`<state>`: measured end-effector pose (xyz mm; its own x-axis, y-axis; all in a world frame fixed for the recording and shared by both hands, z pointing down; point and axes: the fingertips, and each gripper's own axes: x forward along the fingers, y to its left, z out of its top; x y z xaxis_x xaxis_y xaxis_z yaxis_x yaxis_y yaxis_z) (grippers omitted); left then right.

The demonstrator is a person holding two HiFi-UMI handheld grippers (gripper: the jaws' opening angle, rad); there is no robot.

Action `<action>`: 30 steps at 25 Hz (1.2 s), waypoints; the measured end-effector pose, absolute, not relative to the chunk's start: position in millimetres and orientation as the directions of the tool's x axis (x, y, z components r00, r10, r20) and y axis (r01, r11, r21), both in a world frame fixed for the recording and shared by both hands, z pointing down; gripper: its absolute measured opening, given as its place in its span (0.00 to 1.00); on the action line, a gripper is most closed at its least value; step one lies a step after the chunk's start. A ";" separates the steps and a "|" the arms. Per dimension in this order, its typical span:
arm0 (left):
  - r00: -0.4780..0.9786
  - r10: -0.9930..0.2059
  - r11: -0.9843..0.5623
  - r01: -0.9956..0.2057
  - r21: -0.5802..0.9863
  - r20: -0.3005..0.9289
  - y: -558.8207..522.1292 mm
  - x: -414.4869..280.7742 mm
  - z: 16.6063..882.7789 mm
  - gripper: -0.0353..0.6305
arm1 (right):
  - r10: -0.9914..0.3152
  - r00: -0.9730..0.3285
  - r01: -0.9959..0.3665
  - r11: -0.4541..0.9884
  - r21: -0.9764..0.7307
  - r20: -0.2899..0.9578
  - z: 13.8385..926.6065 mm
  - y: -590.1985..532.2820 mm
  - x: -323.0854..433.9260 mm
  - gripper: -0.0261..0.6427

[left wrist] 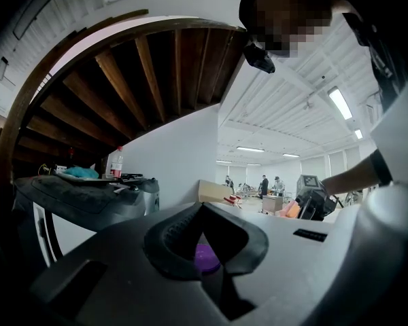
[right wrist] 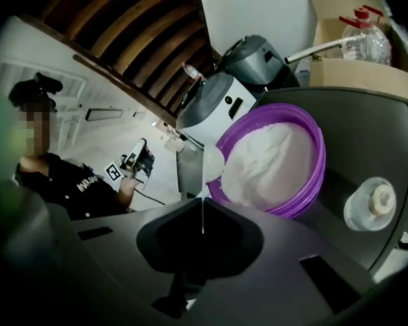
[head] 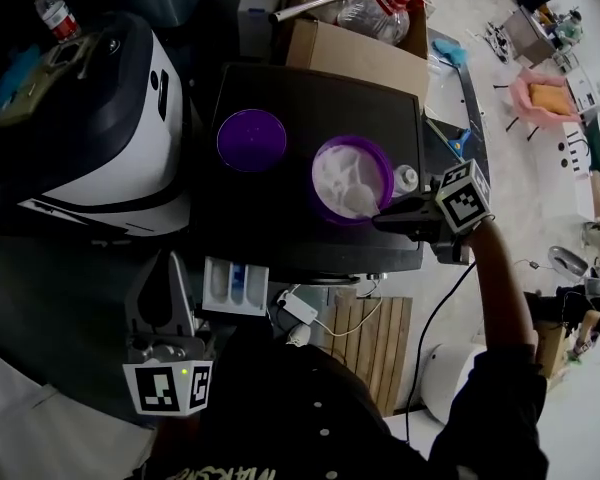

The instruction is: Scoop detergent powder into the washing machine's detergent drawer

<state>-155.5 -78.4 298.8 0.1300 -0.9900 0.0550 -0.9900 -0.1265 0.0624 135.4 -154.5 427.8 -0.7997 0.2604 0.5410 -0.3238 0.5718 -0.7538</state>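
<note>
One black top [head: 280,98] fills the middle of the head view. On it we see a purple lid [head: 251,140] toward 10 o'clock and, near the centre, a purple tub [head: 314,180] heaped with white powder [head: 342,173]. A small white cap [head: 406,179] lies just beside the tub at its 3 o'clock. A cardboard box [head: 350,53] sits behind the top at 12 o'clock, and a white-and-black appliance [head: 120,118] stands at 9 o'clock. The white drawer [head: 235,286] juts out under the top's near edge at 7 o'clock, well apart from the tub. At 2 o'clock a pale floor runs off to a pink chair [head: 540,96].

We hold the right gripper [head: 385,216] at the tub's 4 o'clock rim. Its jaws are pinched tight on the thin handle of a white scoop [right wrist: 214,160], and the scoop's bowl touches the powder at the rim. The left gripper [head: 170,263] hangs just beside the drawer at its 9 o'clock, jaws together and gripping nothing.

Only the right gripper view shows the scoop's handle in the jaws. Only the left gripper view shows dark wooden beams [left wrist: 122,80] overhead and people far down the hall.
</note>
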 end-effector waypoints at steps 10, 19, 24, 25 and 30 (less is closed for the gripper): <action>0.118 -0.993 -0.117 -0.992 0.041 0.027 -71.8 -151.2 283.4 0.07 | 0.106 -0.979 -0.106 0.474 -0.874 0.177 352.1 -124.1 94.3 0.09; 0.065 -0.998 -0.065 -0.997 0.032 0.013 -56.3 -162.9 276.8 0.07 | 0.046 -0.992 -0.080 0.463 -0.883 0.114 336.2 -93.2 56.5 0.09; 0.006 -1.000 -0.006 -1.000 0.029 0.016 -40.2 -181.5 277.9 0.07 | 0.041 -0.988 -0.113 0.460 -0.881 0.149 352.2 -75.0 29.9 0.09; -0.005 -1.000 0.006 -1.000 0.027 0.017 -36.8 -185.5 278.2 0.07 | 0.043 -0.987 -0.117 0.458 -0.881 0.154 356.4 -71.6 23.8 0.09; -0.050 -0.999 0.050 -0.999 0.016 0.021 -20.5 -204.0 280.0 0.07 | 0.066 -0.974 -0.160 0.471 -0.868 0.216 382.7 -56.9 -4.5 0.09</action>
